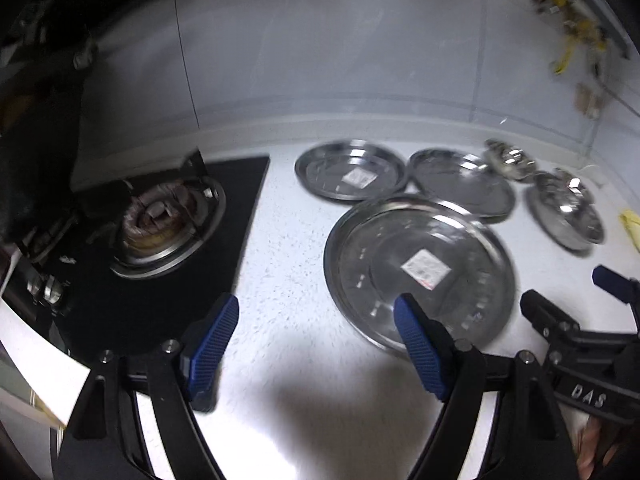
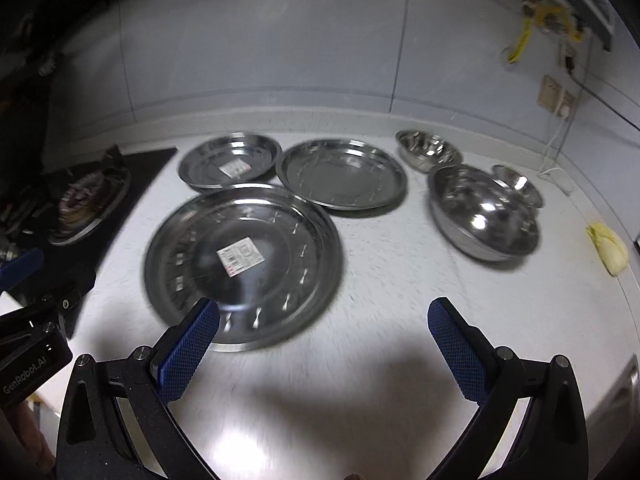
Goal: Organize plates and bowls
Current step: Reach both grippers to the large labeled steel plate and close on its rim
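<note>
Left gripper [image 1: 316, 316] and right gripper [image 2: 324, 318] gape wide, empty; only the right view shows the smallest bowl [image 2: 516, 184].

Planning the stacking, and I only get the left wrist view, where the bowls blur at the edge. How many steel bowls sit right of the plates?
Observer: Three. A large round steel bowl, a medium round steel bowl behind it, and a small round steel bowl at the large one's far right rim.
Operator: Is the right tool holding anything?
Observer: No, the right tool is open and empty.
Operator: What's the yellow thing at my right edge?
Observer: A pale yellow crumpled lump, lying apart from the bowls.
</note>
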Demonstrator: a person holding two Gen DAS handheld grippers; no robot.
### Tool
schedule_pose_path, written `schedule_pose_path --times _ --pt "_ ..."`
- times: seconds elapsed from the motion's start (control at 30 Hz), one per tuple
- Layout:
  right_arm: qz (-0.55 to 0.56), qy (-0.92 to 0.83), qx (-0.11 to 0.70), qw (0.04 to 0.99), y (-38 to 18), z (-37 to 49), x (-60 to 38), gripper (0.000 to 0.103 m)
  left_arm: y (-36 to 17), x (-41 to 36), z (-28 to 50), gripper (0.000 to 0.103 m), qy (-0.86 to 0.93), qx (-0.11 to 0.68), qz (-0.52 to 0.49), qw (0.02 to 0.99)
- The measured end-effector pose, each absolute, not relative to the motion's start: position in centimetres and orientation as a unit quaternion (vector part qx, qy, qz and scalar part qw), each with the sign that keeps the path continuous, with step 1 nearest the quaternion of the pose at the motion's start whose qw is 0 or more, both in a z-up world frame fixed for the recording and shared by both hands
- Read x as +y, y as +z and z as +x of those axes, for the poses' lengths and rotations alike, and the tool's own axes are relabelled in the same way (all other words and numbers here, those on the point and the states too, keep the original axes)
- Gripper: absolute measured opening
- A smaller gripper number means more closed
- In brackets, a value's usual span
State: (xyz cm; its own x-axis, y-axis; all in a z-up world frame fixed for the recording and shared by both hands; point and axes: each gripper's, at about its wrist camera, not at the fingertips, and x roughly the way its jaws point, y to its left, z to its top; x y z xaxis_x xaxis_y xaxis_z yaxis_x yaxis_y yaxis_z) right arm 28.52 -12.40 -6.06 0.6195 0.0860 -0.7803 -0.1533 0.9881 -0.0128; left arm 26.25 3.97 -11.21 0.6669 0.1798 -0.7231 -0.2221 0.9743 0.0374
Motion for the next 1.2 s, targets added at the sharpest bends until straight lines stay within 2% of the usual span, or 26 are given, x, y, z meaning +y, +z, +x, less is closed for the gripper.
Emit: schedule_pose_path --times 0.2,0.37,0.43,0.5,0.53,0.6,0.67,0.73,0.83,0.9,0.93,0.97,1.03,1.07,1.2 --pt "-0.013 0.082 0.482 0.872 -10.4 33.4 -11.9 0.102 -15.5 5.4 31.1 0.08 0.112 0.458 -0.074 0.879" --pt "0.001 0.092 0.518 0.851 -11.9 35.2 -12.0 0.102 -16.1 5.4 32.8 0.078 0.107 0.488 -0.087 0.862" --pt "-0.001 0.096 0.524 0.846 -12.1 35.7 -12.0 0.096 -16.3 5.4 33.5 0.078 0.107 0.497 -0.09 0.856" --pt "0.002 0.104 0.533 0.839 -12.3 36.1 -12.1 0.081 -16.5 5.4 34.1 0.078 0.105 0.507 -0.097 0.85" --pt "0.004 0.108 0.538 0.836 -12.5 36.4 -12.1 0.077 -16.7 5.3 34.2 0.078 0.102 0.51 -0.102 0.848" --pt "0.009 0.113 0.548 0.829 -12.9 36.8 -12.2 0.058 -17.2 5.3 34.5 0.076 0.096 0.519 -0.111 0.842" --pt "0.009 0.117 0.551 0.826 -13.1 36.9 -12.3 0.052 -17.7 5.3 34.7 0.068 0.084 0.533 -0.123 0.833" --pt "0.007 0.122 0.553 0.824 -13.0 36.9 -12.5 0.044 -17.6 5.1 34.7 0.064 0.079 0.529 -0.122 0.836" --pt "0.003 0.124 0.554 0.823 -13.0 36.9 -13.1 0.032 -17.6 5.1 34.9 0.051 0.063 0.526 -0.136 0.837" --pt "-0.006 0.125 0.553 0.824 -13.0 37.0 -13.3 0.018 -17.6 5.3 35.1 0.047 0.072 0.523 -0.143 0.837" --pt "-0.012 0.125 0.554 0.823 -12.9 37.1 -13.3 0.017 -17.5 5.5 35.1 0.041 0.08 0.521 -0.153 0.836" --pt "-0.014 0.129 0.556 0.821 -12.8 37.2 -13.3 0.017 -17.5 5.9 35.0 0.03 0.096 0.519 -0.168 0.833" --pt "-0.025 0.134 0.557 0.82 -12.7 37.4 -13.2 0.017 -17.6 6.6 34.9 0.014 0.111 0.521 -0.175 0.828" --pt "-0.03 0.135 0.556 0.82 -12.7 37.4 -13.2 0.017 -17.6 6.9 34.9 0.01 0.106 0.525 -0.178 0.825" --pt "-0.025 0.142 0.555 0.819 -12.5 37.6 -13.7 0.016 -17.2 7.1 34.4 0.009 0.101 0.526 -0.184 0.824"
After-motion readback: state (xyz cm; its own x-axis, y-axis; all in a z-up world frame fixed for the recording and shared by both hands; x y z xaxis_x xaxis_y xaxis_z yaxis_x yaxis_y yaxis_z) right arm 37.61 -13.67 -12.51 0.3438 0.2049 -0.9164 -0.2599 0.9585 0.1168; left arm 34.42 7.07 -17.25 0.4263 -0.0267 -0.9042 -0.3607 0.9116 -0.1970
